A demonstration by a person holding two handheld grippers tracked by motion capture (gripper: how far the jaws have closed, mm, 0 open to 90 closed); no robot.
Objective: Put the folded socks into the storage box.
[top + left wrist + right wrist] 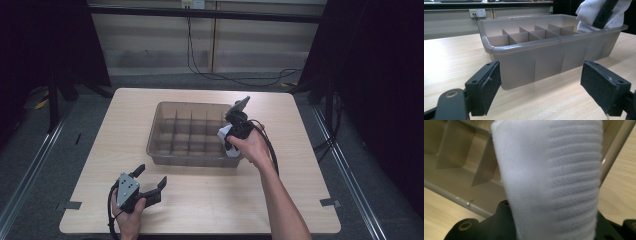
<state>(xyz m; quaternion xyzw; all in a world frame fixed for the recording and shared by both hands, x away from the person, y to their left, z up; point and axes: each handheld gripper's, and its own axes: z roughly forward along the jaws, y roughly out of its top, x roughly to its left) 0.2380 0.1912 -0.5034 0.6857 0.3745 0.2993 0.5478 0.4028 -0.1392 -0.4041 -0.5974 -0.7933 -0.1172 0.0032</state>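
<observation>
on the tabletop (200, 200), pale wood, sits a grey see-through bin (155, 135) cut into small compartments by dividers, all of them bare as far as can be seen. at the bin's near right corner the right hand-held gripper (227, 142) has its jaws partly closed on a rolled white sock (223, 135), which hangs just above the rim there, over the corner compartment; in the left gripper view the sock (589, 12) bulges on both sides of a black jaw. the right gripper view shows its ribbed knit (549, 177) close up, with dividers beyond. the left hand-held gripper (150, 182) lies low near the front edge, well apart from the bin, jaws wide open with nothing between its pads (490, 87).

the sock looks light, soft and squashy, not fragile and not slippery against the foam pads. a pinch across the middle of the roll seems the safest hold, since a grip at an end could let it unroll or snag on a divider.
</observation>
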